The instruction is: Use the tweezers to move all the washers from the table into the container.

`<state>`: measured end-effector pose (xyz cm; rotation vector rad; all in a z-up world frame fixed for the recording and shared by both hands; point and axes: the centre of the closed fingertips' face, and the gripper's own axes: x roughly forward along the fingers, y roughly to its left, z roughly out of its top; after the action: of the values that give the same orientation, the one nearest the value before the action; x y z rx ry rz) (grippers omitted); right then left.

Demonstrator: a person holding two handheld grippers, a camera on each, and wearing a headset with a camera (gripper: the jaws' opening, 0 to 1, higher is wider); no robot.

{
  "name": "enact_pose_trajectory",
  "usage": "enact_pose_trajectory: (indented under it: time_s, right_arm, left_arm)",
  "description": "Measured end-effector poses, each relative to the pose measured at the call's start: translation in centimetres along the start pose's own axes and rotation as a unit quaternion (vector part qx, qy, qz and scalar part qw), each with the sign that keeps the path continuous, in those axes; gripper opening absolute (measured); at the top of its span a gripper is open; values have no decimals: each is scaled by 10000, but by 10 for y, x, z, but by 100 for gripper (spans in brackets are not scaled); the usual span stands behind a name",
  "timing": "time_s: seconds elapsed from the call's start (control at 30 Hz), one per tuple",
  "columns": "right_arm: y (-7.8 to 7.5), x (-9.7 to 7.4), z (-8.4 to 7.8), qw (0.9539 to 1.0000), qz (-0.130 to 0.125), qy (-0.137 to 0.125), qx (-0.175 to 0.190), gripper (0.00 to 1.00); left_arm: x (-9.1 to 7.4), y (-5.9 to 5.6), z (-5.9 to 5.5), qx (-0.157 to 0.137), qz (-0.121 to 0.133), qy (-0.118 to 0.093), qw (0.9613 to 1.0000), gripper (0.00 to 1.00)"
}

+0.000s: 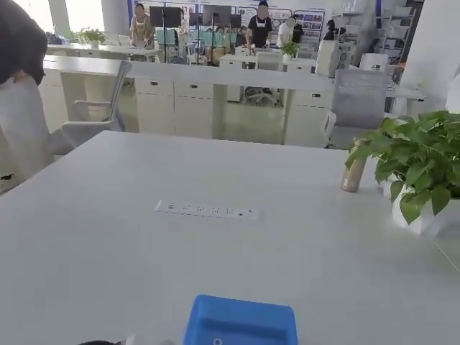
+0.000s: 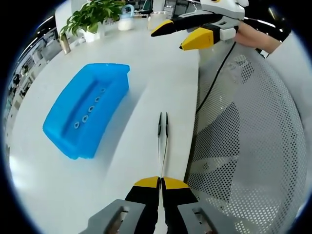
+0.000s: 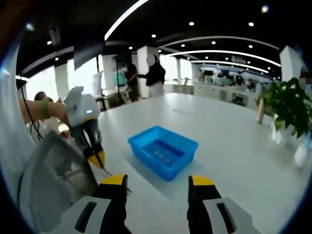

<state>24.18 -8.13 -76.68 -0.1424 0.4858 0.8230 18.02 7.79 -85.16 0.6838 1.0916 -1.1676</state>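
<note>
The big white table (image 1: 108, 251) spreads out ahead of both pairs of fingers. A mesh chair (image 2: 243, 146) sits close on the right of the left gripper (image 2: 161, 183) and its fingers. The blue container (image 2: 87, 114) rests on the table. It is ahead and to the left of the left fingers. It is straight ahead of the fingers of the right gripper (image 3: 157, 181), a little way off. A green plant (image 3: 287, 105) stands far ahead and to the right of the right fingers. The left fingers are squeezed tight on the tweezers (image 2: 162, 136), which poke straight out ahead of them, near the table edge. The right fingers are wide apart. The little washers (image 2: 90, 111) lie in a row inside the container.
</note>
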Motion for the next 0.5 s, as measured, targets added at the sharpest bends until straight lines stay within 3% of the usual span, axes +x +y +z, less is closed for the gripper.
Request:
enact_pose_trajectory:
  time_s: [0.17,0.33,0.5]
  right_arm:
    - [-1,-1,1,10000,-13,-33,-1,47]
    - [1,-1,2,10000,21,-44,-32,46]
    - [2,1,1,10000,62,-6,-68,46]
  left_arm:
    - [3,-1,-2,-33,2,79,10000,0]
    - [7,2,-11,-7,96,330,9994,0]
    - [10,5,-13,-116,100,324,9994,0]
